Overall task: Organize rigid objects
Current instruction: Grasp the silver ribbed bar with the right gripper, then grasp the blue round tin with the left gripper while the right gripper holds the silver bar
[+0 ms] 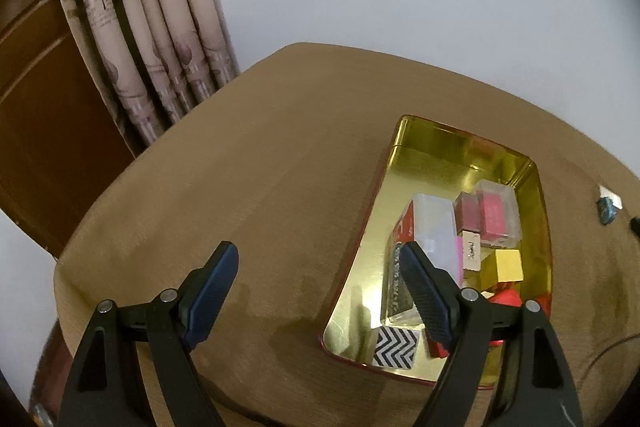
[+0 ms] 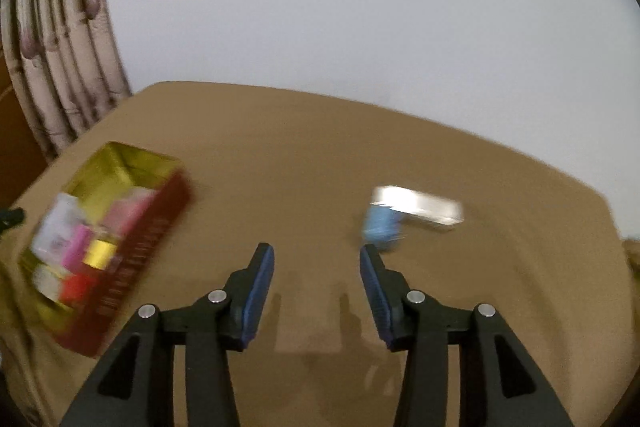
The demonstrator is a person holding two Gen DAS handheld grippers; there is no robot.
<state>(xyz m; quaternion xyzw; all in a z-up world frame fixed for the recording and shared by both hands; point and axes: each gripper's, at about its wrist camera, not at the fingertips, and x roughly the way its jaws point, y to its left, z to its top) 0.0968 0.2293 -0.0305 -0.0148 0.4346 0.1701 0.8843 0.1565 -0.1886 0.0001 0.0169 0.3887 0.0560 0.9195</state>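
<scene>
now we judge most pieces already sit in the gold tin (image 1: pixel 404 163); a blue-and-white object (image 2: pixel 400 215) lies far right on the counter (image 2: pixel 304 155). both the left gripper (image 1: pixel 320 287) and right gripper (image 2: pixel 316 287) hang released, empty. next, the right reaches it; blur hides what it is.

A tin (image 1: pixel 404 147) sits on the table (image 1: pixel 240 167), toward its left side, with several small boxes (image 1: pixel 496 215) packed inside at one end. Two small items (image 2: pixel 416 209) lie touching on the table, well apart to the tin's right. Curtains (image 1: pixel 160 27) hang behind the table's left corner.
</scene>
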